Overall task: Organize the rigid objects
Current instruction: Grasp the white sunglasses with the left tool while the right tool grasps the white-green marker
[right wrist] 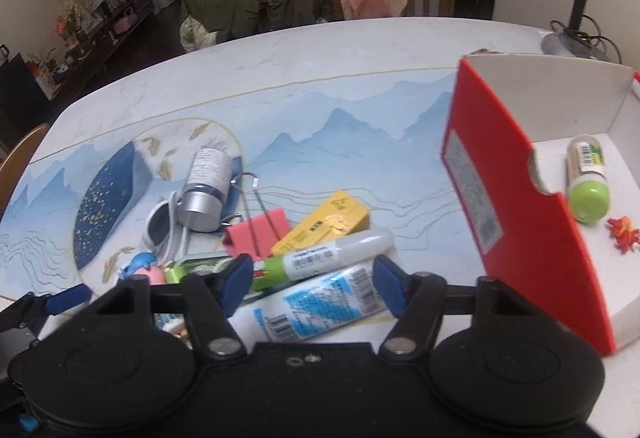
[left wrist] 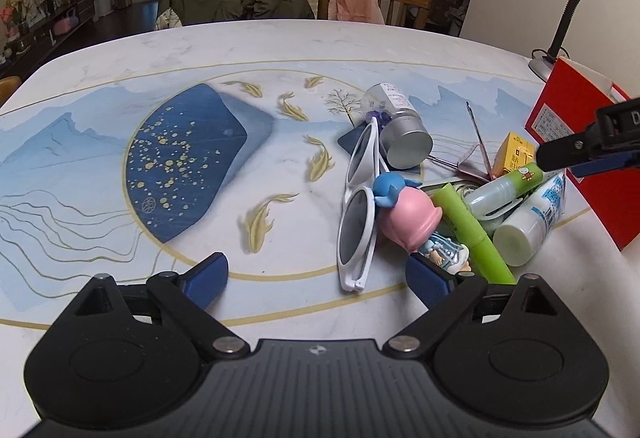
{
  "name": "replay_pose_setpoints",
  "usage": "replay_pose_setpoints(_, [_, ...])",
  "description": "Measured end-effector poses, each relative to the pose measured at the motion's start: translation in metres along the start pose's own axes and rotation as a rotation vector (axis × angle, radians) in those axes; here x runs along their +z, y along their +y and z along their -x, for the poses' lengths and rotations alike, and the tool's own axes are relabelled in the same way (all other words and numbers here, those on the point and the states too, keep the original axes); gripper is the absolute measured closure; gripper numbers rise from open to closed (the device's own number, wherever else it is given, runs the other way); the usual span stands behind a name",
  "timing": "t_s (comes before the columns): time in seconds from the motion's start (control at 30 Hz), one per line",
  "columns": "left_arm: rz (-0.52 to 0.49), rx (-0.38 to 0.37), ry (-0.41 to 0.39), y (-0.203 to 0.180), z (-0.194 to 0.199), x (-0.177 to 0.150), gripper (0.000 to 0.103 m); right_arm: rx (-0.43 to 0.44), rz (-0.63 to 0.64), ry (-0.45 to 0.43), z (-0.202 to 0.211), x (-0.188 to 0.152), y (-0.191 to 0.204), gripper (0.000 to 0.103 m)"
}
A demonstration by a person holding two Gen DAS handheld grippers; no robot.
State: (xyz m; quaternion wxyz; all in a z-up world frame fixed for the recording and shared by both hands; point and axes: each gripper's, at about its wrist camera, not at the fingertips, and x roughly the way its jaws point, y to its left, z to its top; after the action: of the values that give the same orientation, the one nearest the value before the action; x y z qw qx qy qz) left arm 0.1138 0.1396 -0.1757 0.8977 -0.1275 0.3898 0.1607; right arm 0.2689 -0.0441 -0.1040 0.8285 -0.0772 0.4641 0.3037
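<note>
Your right gripper hangs low over the near end of the pile with its jaws part-open around the white tube with blue print. Whether the pads press on it yet, you cannot tell. That tube lies on top and nearest the red box, so it looks like the easy next pick. The box stands open at the right of the worktop, already holding a green-capped tube, which marks it as the drop place. Your left gripper waits with its jaws wide and empty, near the white sunglasses and the pink figurine, leaving the other hand room.
</note>
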Motion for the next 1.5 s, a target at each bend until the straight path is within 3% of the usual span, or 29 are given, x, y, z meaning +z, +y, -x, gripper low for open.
replay_pose_setpoints(0.13, [-0.033,0.002,-0.01,-0.003,-0.003,0.0,0.009,0.006,0.012,0.026,-0.009,0.003,0.007,0.041])
replay_pose_setpoints(0.37, [-0.112,0.001,-0.032,-0.012,-0.009,0.003,0.023,0.026,-0.006,0.063,-0.021,0.007,0.012,0.045])
replay_pose_setpoints(0.63, [-0.182,-0.052,-0.053,-0.02,-0.012,0.009,0.053,0.061,-0.144,0.085,-0.027,0.011,-0.002,0.057])
replay_pose_setpoints(0.7, [-0.195,-0.074,-0.054,-0.021,-0.012,0.011,0.066,0.067,-0.16,0.079,-0.027,0.01,-0.005,0.063])
replay_pose_setpoints(0.77, [-0.201,-0.081,-0.051,-0.022,-0.013,0.012,0.069,0.075,-0.177,0.075,-0.026,0.01,-0.008,0.068])
replay_pose_setpoints(0.83, [-0.204,-0.075,-0.051,-0.022,-0.014,0.012,0.084,0.083,-0.187,0.07,-0.024,0.01,-0.01,0.075])
replay_pose_setpoints(0.97, [-0.186,-0.086,-0.041,-0.018,-0.013,0.015,0.086,0.098,-0.194,0.064,-0.022,0.009,-0.011,0.086])
replay_pose_setpoints(1.5, [-0.003,-0.101,-0.062,0.001,0.035,0.012,0.087,0.142,-0.167,0.01,0.023,-0.006,-0.014,0.087])
